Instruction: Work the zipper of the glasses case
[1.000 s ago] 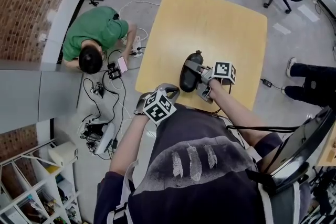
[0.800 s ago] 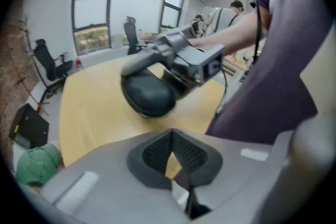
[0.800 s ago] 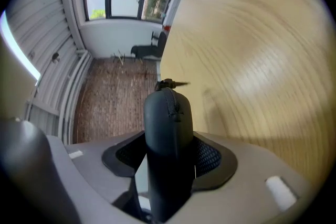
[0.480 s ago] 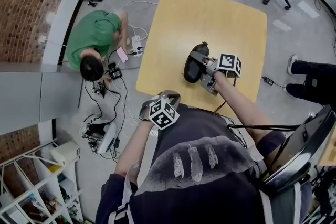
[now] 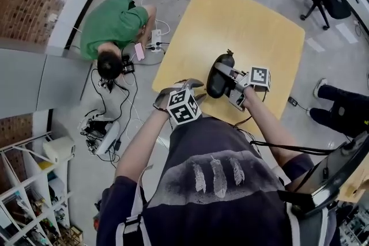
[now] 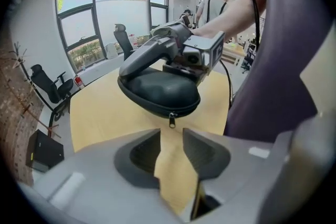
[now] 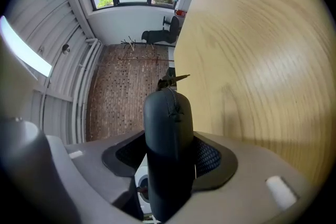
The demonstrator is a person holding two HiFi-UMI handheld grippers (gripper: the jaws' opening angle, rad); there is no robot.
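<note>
Pale wooden surface (image 5: 242, 14) lay beneath the black glasses case (image 6: 160, 89), which the right tongs (image 7: 169, 152) pinched. The left tongs (image 6: 171, 139), having just been opening, stood spread and empty just short of the zipper pull (image 6: 171, 121). They would need to close squarely on that small tab.

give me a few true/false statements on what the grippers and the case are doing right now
1. The right gripper is clamped on the glasses case. True.
2. The left gripper grips the zipper pull. False: its jaws have just been opening and nothing is between them; the pull hangs just ahead of them.
3. The table is yellowish wood. True.
4. The crouching person beside the table wears red. False: the top is green.
</note>
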